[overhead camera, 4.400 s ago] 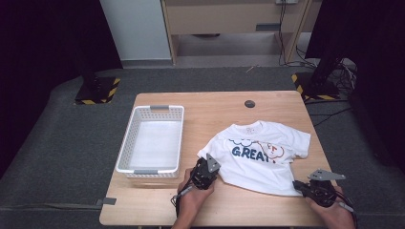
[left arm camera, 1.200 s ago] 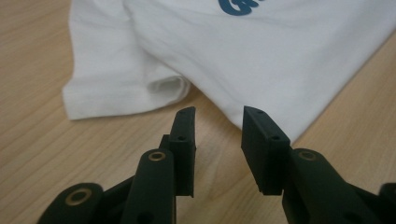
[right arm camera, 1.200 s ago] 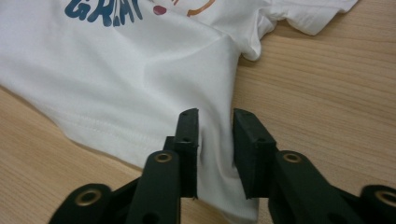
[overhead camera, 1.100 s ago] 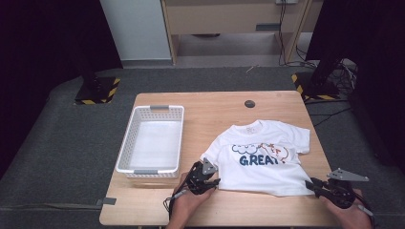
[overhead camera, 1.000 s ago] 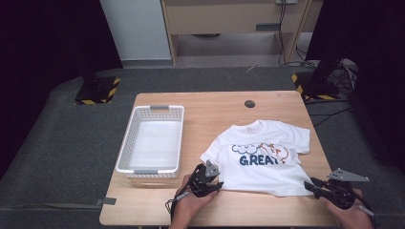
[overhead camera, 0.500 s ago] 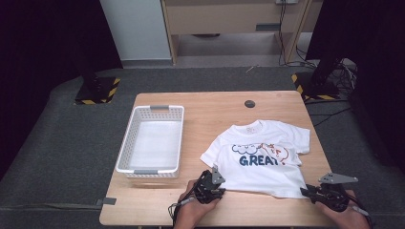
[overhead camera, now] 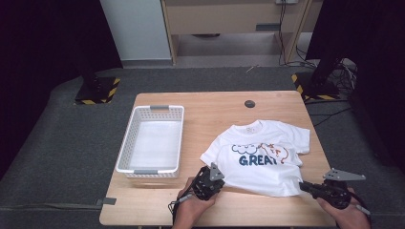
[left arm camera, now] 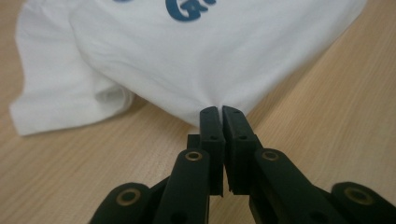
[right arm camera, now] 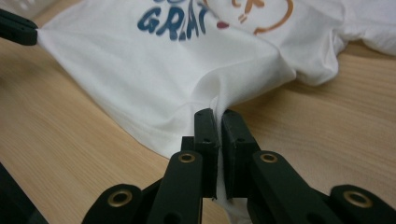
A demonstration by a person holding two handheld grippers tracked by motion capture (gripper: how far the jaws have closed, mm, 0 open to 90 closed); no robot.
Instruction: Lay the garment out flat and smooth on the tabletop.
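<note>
1. Basket point(overhead camera: 152, 141) of white plastic lattice, rectangular with grey handles, sits on the table point(overhead camera: 210, 107) up and to the left of the left gripper point(overhead camera: 213, 183), apart from it and from the shirt.
2. A small dark round disc point(overhead camera: 249, 103) lies on the wood well beyond both grippers, past the shirt's collar.
3. The white T-shirt point(overhead camera: 261, 152) lies flat between and beyond the two grippers, its lower hem toward the person; soft cotton, lightly creased, printed with a blue cloud outline, an orange one and blue letters.
4. The left gripper's jaws have just been closing and now pinch the hem's left corner; in the left gripper view the cloth point(left arm camera: 196, 51) bunches at the tips of the black jaws.
5. The right gripper point(overhead camera: 306, 187) has likewise just been closing and clamps the hem's right corner; in the right gripper view a fold of fabric point(right arm camera: 187, 70) runs down between its jaws.
6. Nothing lies between either gripper and the shirt; bare pale wood grain surrounds them.
7. Grey carpet lies around the table.
</note>
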